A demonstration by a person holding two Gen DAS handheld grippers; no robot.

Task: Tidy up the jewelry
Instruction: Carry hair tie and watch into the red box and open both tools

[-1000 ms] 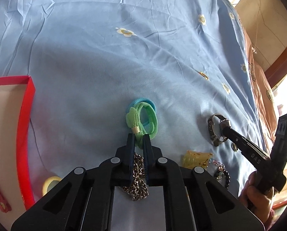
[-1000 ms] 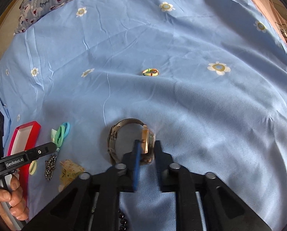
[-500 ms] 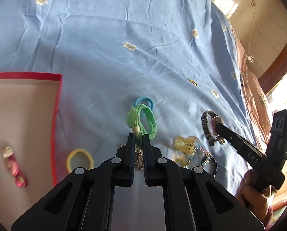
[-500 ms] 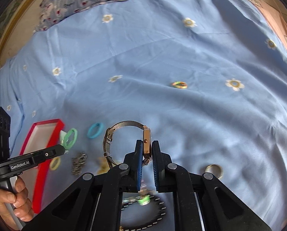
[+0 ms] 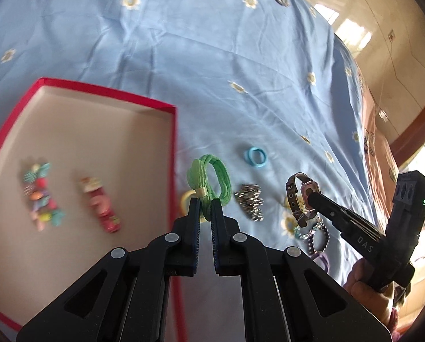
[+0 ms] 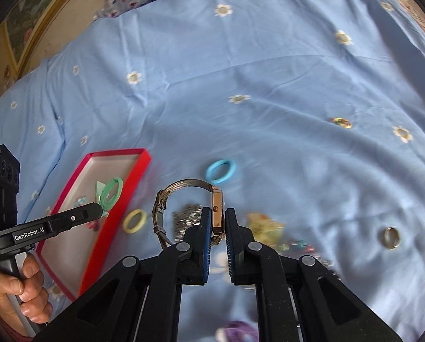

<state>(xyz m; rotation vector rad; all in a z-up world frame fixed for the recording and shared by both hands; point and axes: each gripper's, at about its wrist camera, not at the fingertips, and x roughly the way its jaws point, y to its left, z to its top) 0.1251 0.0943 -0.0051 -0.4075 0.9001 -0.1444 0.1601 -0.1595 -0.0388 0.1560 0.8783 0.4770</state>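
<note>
My left gripper (image 5: pixel 205 209) is shut on a green hair tie (image 5: pixel 209 176), held in the air by the right rim of the red box (image 5: pixel 171 142). In the right wrist view the green hair tie (image 6: pixel 111 189) hangs from the left gripper (image 6: pixel 98 209) over the red box (image 6: pixel 139 168). My right gripper (image 6: pixel 218 223) is shut on the case of a wristwatch (image 6: pixel 216 208), whose mesh band loops up to the left. From the left wrist view the watch (image 5: pixel 296 193) hangs at the right gripper (image 5: pixel 312 196), above the bed.
The box holds a colourful bead piece (image 5: pixel 41 193) and a pink clip (image 5: pixel 101 205). On the blue sheet lie a blue hair tie (image 6: pixel 221 171), yellow hair tie (image 6: pixel 134 221), silver chain (image 6: pixel 186 219), yellow clip (image 6: pixel 263 225), metal ring (image 6: pixel 390 238) and bead bracelet (image 5: pixel 319 233).
Both grippers have risen and travelled left toward the red box, the left carrying the green hair tie, the right carrying the watch off the sheet. The silver chain stays on the bed.
</note>
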